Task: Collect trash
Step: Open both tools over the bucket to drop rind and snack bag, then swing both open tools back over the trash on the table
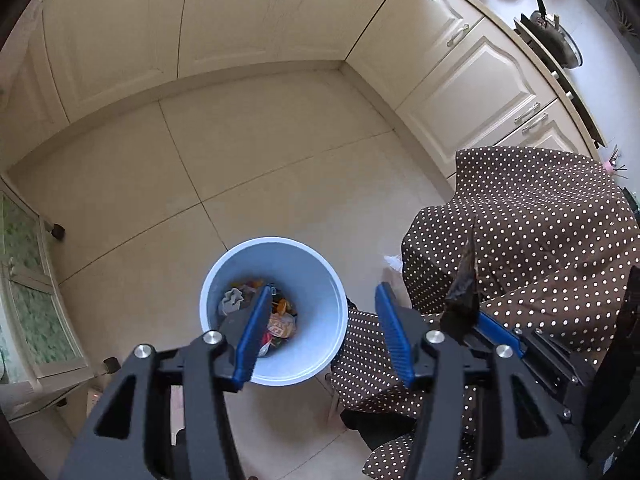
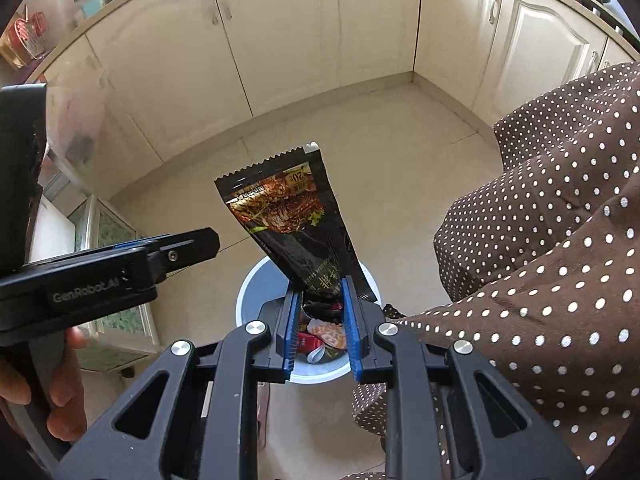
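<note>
Trash wrapper (image 2: 298, 224) pinched in the right gripper (image 2: 320, 296) above the bin (image 1: 320, 280).
Left gripper (image 1: 320, 300) gapes, holding nothing; bin contents partly hidden.

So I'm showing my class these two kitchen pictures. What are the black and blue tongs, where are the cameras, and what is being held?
They are hand-held grippers, one in each of a person's hands, each carrying a camera that looks along its fingers. The left gripper is open and empty above a pale blue bin on the tiled floor, with trash already inside. The right gripper, seen in its own view, pinches a dark sauce packet over that bin. The dotted brown cloth looks like the person's clothing.
</note>
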`<state>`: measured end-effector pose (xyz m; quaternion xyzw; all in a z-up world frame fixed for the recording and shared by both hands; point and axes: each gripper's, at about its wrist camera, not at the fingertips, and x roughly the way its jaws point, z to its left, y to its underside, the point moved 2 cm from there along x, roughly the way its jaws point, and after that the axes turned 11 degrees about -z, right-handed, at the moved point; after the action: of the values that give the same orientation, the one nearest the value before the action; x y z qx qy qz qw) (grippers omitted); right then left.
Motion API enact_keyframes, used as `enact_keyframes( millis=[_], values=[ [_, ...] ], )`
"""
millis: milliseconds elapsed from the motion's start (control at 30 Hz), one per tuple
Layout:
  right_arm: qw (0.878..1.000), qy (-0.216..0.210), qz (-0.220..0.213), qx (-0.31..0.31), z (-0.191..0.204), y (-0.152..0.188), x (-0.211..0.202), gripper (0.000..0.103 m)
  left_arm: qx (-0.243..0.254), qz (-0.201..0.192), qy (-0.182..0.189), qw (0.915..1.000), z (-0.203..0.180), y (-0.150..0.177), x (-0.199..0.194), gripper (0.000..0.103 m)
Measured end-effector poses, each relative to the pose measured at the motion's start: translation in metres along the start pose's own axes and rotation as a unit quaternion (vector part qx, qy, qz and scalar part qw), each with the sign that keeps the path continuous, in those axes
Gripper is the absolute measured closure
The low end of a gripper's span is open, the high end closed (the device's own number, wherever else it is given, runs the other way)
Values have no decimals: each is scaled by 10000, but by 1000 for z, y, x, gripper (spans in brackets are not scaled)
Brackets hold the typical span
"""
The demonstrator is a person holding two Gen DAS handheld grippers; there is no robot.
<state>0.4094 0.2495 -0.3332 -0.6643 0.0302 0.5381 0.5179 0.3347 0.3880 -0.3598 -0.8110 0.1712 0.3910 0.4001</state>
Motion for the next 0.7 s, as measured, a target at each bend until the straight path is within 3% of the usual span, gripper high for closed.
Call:
enact_keyframes(
  millis=[300,333,367,433,700],
  values=[
    [9998,-108,-165,7,8,-17,0,82,72,-255,-183,9995,1,-9,-20,50],
    [9997,-107,-223,9,9,-21,-1,80,87,-298,-197,9993,1,-11,-23,50],
    [9996,-101,-265,7,9,-25,-2,68,99,-343,-202,9992,1,-13,-26,50],
    [9994,-7,-356,-30,9,-32,-5,58,121,-415,-182,9989,-2,-17,-33,50],
    [9977,167,-648,-133,0,-43,-45,53,332,-667,-44,9972,-21,-27,-67,50]
  ],
)
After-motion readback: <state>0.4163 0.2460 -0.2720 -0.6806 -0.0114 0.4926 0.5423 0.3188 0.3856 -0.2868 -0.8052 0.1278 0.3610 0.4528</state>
